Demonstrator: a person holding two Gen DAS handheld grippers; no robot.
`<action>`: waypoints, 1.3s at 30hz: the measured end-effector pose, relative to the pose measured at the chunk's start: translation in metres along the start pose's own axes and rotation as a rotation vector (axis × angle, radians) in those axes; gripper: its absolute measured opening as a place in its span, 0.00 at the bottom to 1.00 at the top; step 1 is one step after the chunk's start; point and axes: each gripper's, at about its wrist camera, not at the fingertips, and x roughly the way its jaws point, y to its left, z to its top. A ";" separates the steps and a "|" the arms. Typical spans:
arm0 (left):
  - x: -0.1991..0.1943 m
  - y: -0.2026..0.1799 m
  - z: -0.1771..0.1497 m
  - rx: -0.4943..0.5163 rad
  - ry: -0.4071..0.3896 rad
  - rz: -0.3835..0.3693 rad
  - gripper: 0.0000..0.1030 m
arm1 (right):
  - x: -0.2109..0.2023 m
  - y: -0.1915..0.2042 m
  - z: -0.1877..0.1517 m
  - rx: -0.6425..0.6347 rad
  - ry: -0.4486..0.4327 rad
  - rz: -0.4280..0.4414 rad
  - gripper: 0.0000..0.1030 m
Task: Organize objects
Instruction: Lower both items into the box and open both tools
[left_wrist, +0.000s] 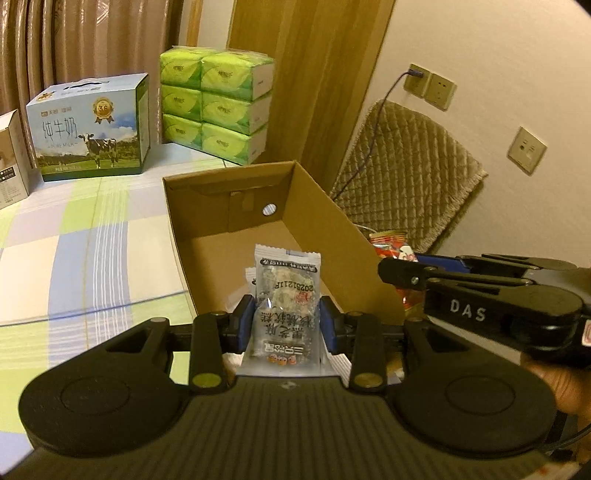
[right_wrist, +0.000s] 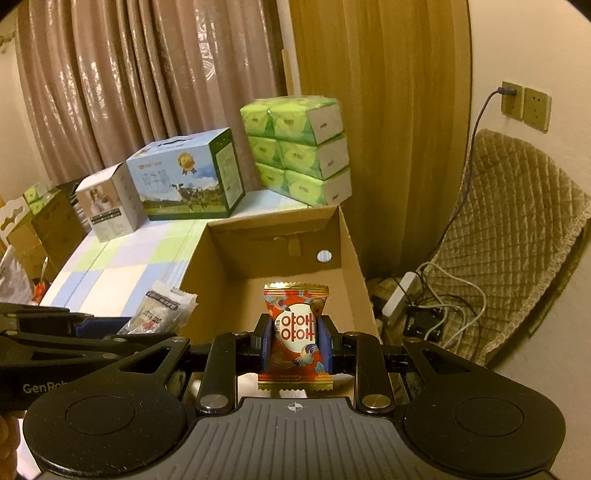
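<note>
My left gripper (left_wrist: 287, 321) is shut on a clear snack packet (left_wrist: 286, 295) with grey print, held upright at the near edge of an open cardboard box (left_wrist: 332, 225). My right gripper (right_wrist: 294, 339) is shut on a red and gold candy packet (right_wrist: 294, 332), held upright at the near edge of the same box (right_wrist: 351, 258). In the left wrist view the right gripper (left_wrist: 399, 273) comes in from the right beside the box, with the red packet (left_wrist: 388, 247) showing behind it. In the right wrist view the left gripper's clear packet (right_wrist: 159, 310) shows at the left.
The box lies on a checked cloth surface (left_wrist: 92, 240). Behind stand a milk carton (left_wrist: 92, 129), a stack of green tissue packs (left_wrist: 218, 107) and a small white box (right_wrist: 110, 203). Curtains hang behind. A quilted chair (right_wrist: 517, 240) and cables (right_wrist: 443, 306) are at the right.
</note>
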 end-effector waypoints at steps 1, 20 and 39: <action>0.004 0.003 0.003 -0.004 0.004 0.001 0.31 | 0.005 -0.002 0.004 0.006 0.002 0.001 0.23; 0.024 0.022 0.021 0.036 -0.069 0.059 0.67 | 0.030 -0.024 0.008 0.062 0.030 -0.004 0.23; -0.028 0.048 -0.024 0.017 -0.091 0.137 0.91 | 0.036 -0.007 0.014 0.116 -0.055 0.079 0.69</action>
